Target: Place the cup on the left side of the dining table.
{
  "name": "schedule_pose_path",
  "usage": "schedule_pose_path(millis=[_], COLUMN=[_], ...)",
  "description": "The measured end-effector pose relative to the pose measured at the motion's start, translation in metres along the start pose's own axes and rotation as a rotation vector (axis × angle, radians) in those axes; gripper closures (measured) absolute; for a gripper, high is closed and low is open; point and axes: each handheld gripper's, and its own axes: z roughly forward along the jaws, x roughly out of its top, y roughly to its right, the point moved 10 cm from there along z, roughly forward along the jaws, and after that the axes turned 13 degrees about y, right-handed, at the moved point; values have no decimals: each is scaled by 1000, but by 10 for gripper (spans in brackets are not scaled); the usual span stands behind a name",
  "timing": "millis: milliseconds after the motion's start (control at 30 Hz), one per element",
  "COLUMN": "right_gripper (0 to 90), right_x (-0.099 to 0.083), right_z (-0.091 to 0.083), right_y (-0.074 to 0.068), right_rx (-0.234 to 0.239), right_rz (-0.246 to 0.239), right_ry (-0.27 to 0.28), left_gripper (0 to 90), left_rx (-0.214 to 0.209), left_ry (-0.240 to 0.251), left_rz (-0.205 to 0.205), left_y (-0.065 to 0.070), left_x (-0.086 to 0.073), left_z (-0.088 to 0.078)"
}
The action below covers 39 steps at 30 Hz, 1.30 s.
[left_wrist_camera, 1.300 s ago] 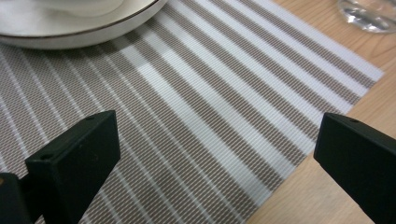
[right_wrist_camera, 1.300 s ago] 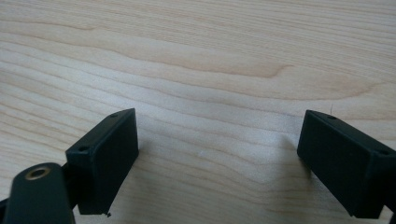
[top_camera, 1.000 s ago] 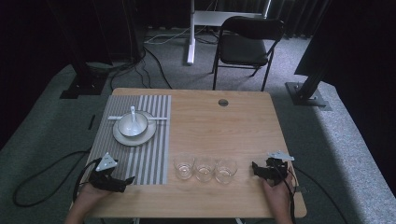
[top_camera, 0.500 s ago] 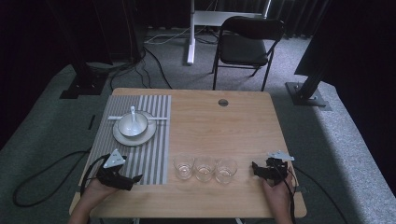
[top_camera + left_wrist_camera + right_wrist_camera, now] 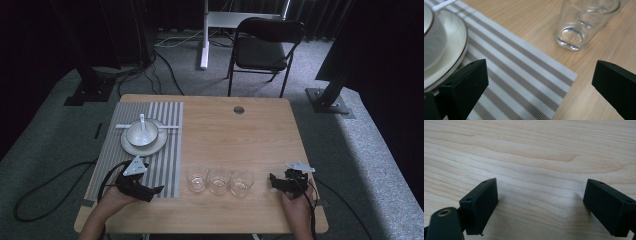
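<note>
Your left claw (image 5: 156, 190), jaws wide and empty, faces the nearest clear drinking glass (image 5: 574, 27): light, slick, breakable, so pinch across its thick base.

In the high view we see a light wooden table (image 5: 240, 140) filling the middle of the frame. On its left part lies a grey-and-white striped woven placemat (image 5: 165, 150). On the mat, toward the upper left, rests a white round plate (image 5: 131, 147), with a white bowl (image 5: 142, 134) on the plate and a white spoon (image 5: 142, 121) in the bowl. Right of the mat, low in the frame, three clear drinking glasses (image 5: 219, 180) stand in a row, just beside one another. We hold the left tool (image 5: 150, 192) over the mat's lower edge, left of the glasses, and the right tool (image 5: 274, 182) just right of them. Behind the table, at upper centre, a black folding chair (image 5: 267, 42) stands on the floor.
</note>
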Motion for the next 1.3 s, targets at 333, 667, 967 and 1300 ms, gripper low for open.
schedule_pose_path(millis=[333,667,967,1300], right_gripper=[120,120,120,120], right_x=[0,0,0,0], right_z=[0,0,0,0], right_y=[0,0,0,0], right_rx=[0,0,1,1], right_rz=[0,-2,-2,-2], right_ry=[0,0,1,1], left_gripper=[10,11,11,36], left_rx=[-66,-123,-170,-216], left_ry=[15,23,21,21], left_rz=[19,78,109,142], left_y=[16,37,54,71], left_x=[20,42,58,71], left_z=[18,38,57,78])
